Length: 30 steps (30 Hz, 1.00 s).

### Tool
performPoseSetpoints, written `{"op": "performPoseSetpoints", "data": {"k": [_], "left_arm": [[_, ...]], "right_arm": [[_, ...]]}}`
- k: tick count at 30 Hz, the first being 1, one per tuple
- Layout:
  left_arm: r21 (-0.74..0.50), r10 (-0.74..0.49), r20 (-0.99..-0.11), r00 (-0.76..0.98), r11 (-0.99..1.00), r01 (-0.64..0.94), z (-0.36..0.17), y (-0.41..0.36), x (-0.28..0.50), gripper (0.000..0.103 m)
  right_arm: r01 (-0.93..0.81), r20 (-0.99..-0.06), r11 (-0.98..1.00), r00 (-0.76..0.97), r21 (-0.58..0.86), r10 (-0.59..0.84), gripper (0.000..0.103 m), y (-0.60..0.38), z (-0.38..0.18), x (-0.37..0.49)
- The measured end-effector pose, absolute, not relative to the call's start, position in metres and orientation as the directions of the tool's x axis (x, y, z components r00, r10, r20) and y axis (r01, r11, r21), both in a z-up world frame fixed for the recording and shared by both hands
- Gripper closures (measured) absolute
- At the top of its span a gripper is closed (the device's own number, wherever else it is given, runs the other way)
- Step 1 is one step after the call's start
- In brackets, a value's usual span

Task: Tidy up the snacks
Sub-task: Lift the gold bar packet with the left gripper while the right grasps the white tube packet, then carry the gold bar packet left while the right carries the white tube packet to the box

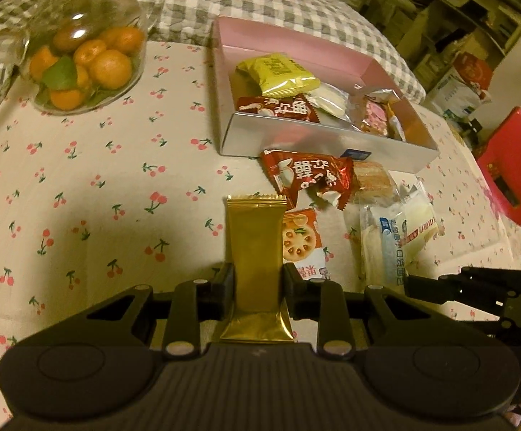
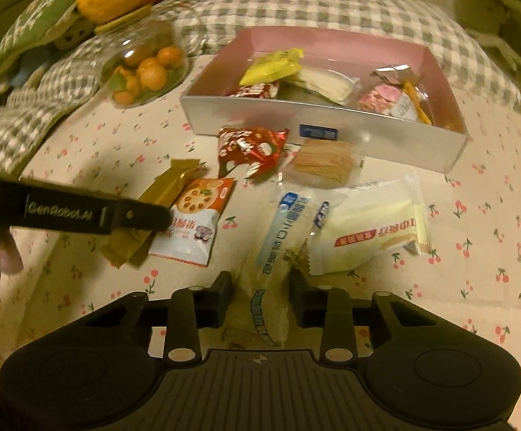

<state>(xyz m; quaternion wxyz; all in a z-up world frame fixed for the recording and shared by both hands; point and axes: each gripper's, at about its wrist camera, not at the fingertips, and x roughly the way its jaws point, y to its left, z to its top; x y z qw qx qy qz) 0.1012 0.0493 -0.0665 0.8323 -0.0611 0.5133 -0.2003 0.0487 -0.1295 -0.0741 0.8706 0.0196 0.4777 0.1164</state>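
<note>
Here, each gripper clamps one snack packet over the cherry-print cloth.

The gold packet (image 1: 256,248) stands upright between the fingers of the left gripper (image 1: 257,289), whose jaws press on both its edges. The clear blue-lettered packet (image 2: 274,251) lies lengthwise in the right gripper (image 2: 260,296), its jaws drawn in against the wrapper's sides. Just ahead of the left gripper, to the right of the gold packet, lies an orange-and-white cracker packet (image 1: 301,240); farther ahead are a red packet (image 1: 308,177) and a clear-wrapped wafer (image 1: 371,179). Beyond those sits the pink-lined box (image 1: 314,143), already holding a yellow packet (image 1: 278,73) and other snacks. Far ahead and left stands a glass jar of small oranges (image 1: 88,61).
</note>
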Motion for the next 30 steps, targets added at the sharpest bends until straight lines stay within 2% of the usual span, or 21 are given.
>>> {"op": "performPoseSetpoints", "data": {"k": [6, 20, 24, 28, 30], "left_arm": [[-0.322, -0.392, -0.834, 0.388, 0.917, 0.234, -0.065, 0.054, 0.102, 0.077], [-0.379, -0.416, -0.824, 0.384, 0.909, 0.173, -0.053, 0.063, 0.1, 0.077], [-0.397, -0.431, -0.814, 0.39, 0.902, 0.168, -0.047, 0.064, 0.099, 0.077], [-0.403, -0.437, -0.808, 0.394, 0.899, 0.171, -0.043, 0.065, 0.097, 0.077], [-0.403, -0.437, -0.811, 0.389, 0.899, 0.171, -0.044, 0.064, 0.097, 0.077]], "right_arm": [[-0.123, -0.83, 0.963, 0.488, 0.239, 0.268, 0.077, -0.145, -0.07, 0.052], [-0.031, -0.785, 0.9, 0.477, 0.435, 0.396, 0.08, -0.172, -0.05, 0.053], [-0.019, -0.762, 0.876, 0.485, 0.482, 0.43, 0.09, -0.179, -0.043, 0.054], [-0.015, -0.755, 0.872, 0.493, 0.489, 0.431, 0.09, -0.181, -0.04, 0.054], [-0.013, -0.759, 0.877, 0.496, 0.48, 0.422, 0.081, -0.18, -0.042, 0.054]]}}
